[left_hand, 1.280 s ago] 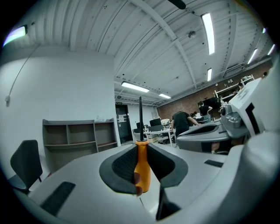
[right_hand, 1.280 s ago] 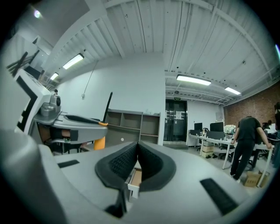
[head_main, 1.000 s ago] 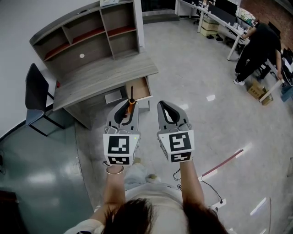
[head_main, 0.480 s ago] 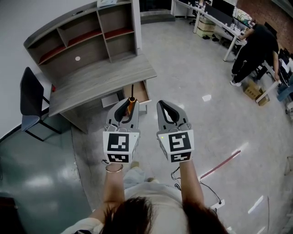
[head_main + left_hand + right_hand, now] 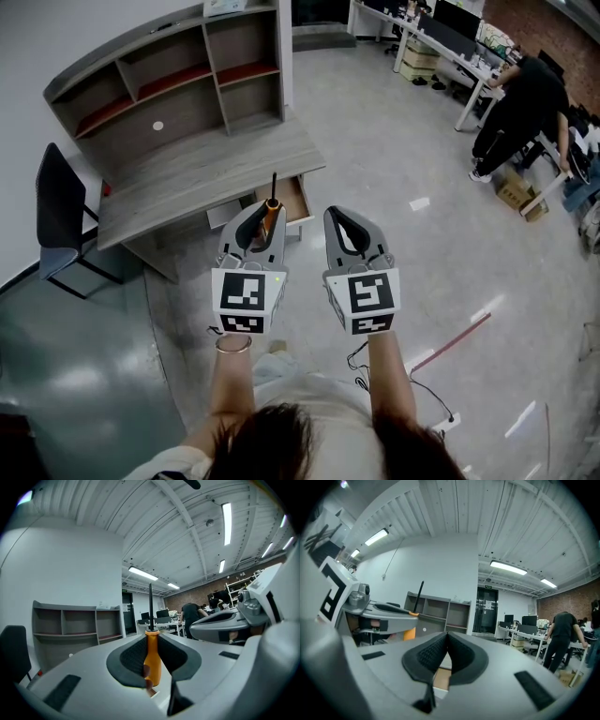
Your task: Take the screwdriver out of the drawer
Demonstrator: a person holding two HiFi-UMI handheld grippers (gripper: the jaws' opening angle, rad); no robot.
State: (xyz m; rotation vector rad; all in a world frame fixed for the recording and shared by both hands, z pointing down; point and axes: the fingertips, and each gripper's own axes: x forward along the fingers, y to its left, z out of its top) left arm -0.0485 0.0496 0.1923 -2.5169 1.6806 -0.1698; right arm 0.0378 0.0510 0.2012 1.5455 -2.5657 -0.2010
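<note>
In the left claw (image 5: 151, 638), pinched tight between both dark ribbed pads (image 5: 132, 656): the screwdriver (image 5: 153, 663), gripped by its orange handle. Black shaft straight out past the tips, in line with the claw. Butt of the handle hanging back below the pads, inside the grip.

Just to the right of it and level with it: the right claw (image 5: 446, 641), closed tip to tip on nothing, pads (image 5: 429, 653) bowed apart only lower down. Seen from there, the left claw's side and the orange handle close by on the left, the shaft slanting up.

In the head view, a bare forearm behind each marker cube and a bracelet on the left wrist (image 5: 234, 346).

Beyond the shaft tip, well ahead of the left claw and clear of the tool: the drawer (image 5: 293, 195), pulled open, wooden inside, under the near right corner of the grey desk (image 5: 197, 173). Further ahead on the desk, the shelf unit (image 5: 169, 84). Ahead and far to the left of the left claw, a dark chair (image 5: 56, 206). Far off ahead and to the right of the right claw, a person in black (image 5: 525, 103) bent over a table. On the floor, right of the right claw, a red strip (image 5: 450, 343).
</note>
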